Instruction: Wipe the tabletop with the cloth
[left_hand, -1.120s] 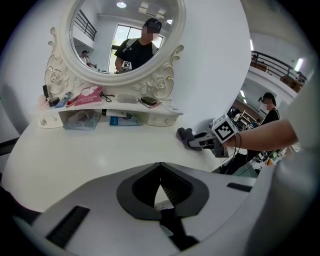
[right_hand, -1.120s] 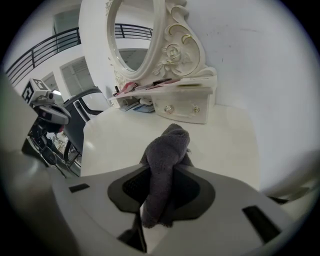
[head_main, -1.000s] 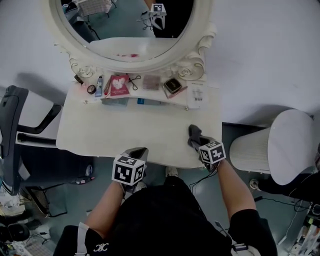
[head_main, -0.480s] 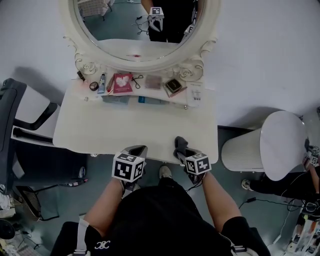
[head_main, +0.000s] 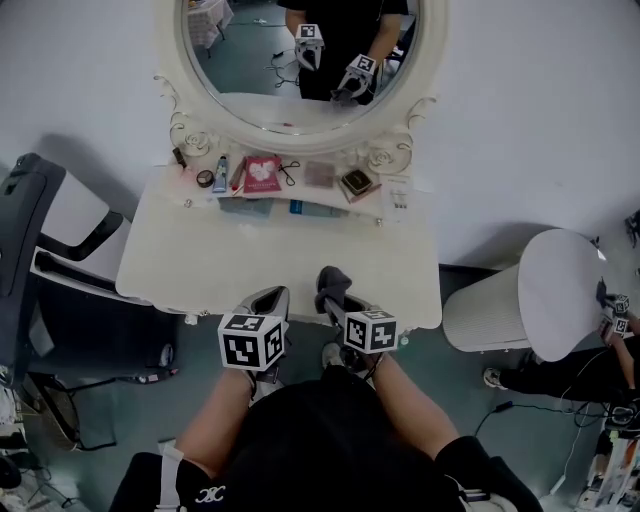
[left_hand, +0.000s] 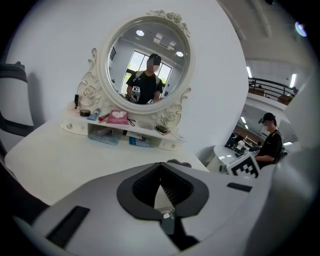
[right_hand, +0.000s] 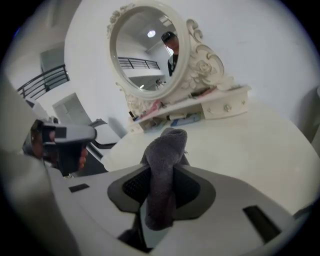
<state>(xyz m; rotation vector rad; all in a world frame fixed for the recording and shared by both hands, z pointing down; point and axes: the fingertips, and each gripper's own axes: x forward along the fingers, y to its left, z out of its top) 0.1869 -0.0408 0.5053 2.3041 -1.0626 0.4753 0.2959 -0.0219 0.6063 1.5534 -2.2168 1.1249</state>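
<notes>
Pinching a soft dark grey cloth (right_hand: 162, 165) between its fingers, the right gripper (head_main: 335, 283) is hovering at the near edge of the cream-white tabletop (head_main: 220, 262); the left gripper (head_main: 268, 298) is hanging just beside it, fingers pressed together on nothing. The cloth is looking light and floppy, drooping over the fingertips; a bunched-middle grip is probably suiting it.

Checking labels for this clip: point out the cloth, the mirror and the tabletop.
cloth (right_hand: 161, 180): right gripper view, its middle fold.
mirror (head_main: 265, 60): head view, the glass.
tabletop (head_main: 250, 255): head view, bare middle.
</notes>
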